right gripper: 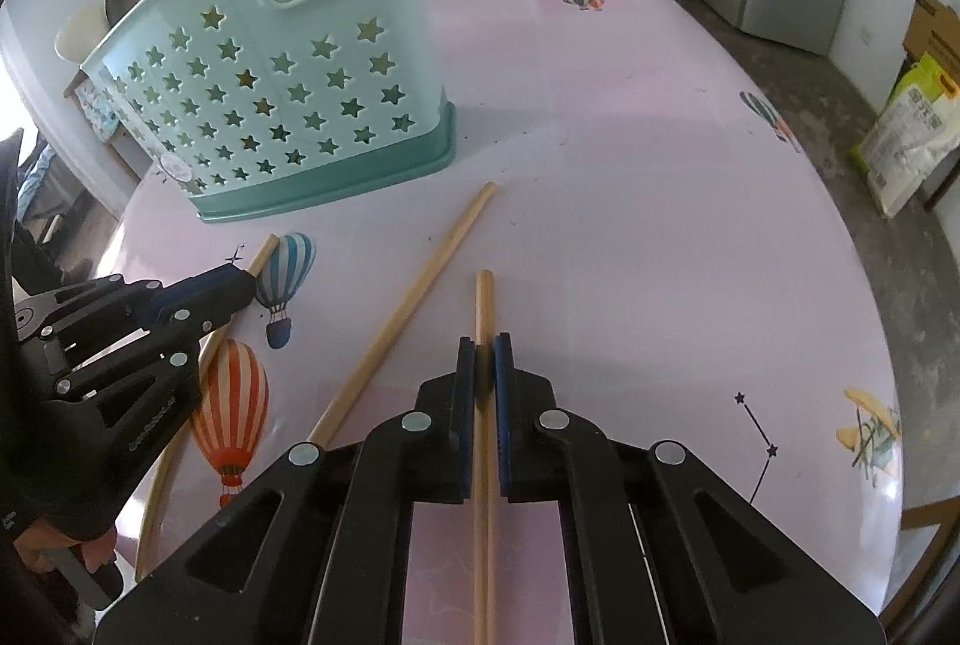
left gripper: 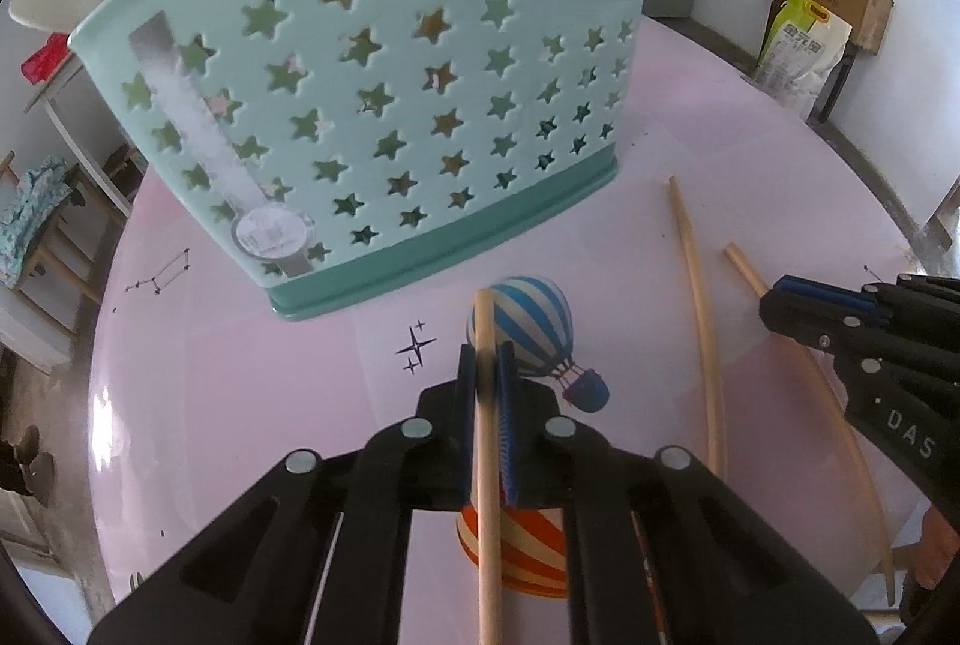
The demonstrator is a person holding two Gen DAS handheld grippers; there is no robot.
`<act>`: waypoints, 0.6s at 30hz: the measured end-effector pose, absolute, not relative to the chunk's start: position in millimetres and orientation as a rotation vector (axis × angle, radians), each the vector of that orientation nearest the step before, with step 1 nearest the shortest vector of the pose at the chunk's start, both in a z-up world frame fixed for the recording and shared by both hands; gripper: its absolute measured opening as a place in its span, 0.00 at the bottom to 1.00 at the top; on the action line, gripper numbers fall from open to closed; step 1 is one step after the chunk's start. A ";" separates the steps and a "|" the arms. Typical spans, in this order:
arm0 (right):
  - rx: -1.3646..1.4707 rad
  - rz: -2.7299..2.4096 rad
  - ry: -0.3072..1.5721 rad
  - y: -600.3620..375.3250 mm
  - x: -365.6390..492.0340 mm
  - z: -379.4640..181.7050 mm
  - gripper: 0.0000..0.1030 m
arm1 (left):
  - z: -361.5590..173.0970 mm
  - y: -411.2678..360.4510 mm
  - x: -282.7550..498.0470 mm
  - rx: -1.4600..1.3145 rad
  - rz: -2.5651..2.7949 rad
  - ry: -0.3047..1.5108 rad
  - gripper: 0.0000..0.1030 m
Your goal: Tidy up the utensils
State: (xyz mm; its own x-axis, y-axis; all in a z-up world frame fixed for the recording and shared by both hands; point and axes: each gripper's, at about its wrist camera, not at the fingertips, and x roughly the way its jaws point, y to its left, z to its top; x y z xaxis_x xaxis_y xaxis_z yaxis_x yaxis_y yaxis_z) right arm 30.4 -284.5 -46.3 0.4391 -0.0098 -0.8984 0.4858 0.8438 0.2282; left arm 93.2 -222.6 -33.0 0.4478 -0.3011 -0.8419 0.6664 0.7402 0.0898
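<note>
Both cameras look steeply down along their own fingers at the pink table (left gripper: 240, 375), close above it. The left view faces the mint basket (left gripper: 372, 105) nearly head-on; the right view sees the basket (right gripper: 282, 105) from farther off, to the right. Both share basket and balloon print (left gripper: 534, 327).

Right gripper (right gripper: 485, 354), jaws clamped on a chopstick (right gripper: 483, 297); a second chopstick (right gripper: 414, 294) lies left (diagonal) on the pink counter (right gripper: 660, 225); star-pierced caddy (right gripper: 288, 93) far left.

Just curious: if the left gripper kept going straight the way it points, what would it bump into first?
Probably the pink table: the left gripper, shut on a chopstick, points steeply down at it, short of the green holder. Depth is hard to judge.
</note>
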 end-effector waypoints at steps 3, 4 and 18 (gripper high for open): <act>0.523 -0.318 1.082 -286.5 26.2 -46.1 0.04 | -33.3 -224.9 92.7 0.442 -0.618 0.925 0.06; 0.530 -0.316 1.082 -286.5 25.4 -46.5 0.04 | -34.0 -224.7 91.5 0.442 -0.617 0.923 0.06; 0.551 -0.314 1.083 -288.1 24.4 -47.1 0.04 | -37.1 -225.9 89.3 0.439 -0.616 0.917 0.06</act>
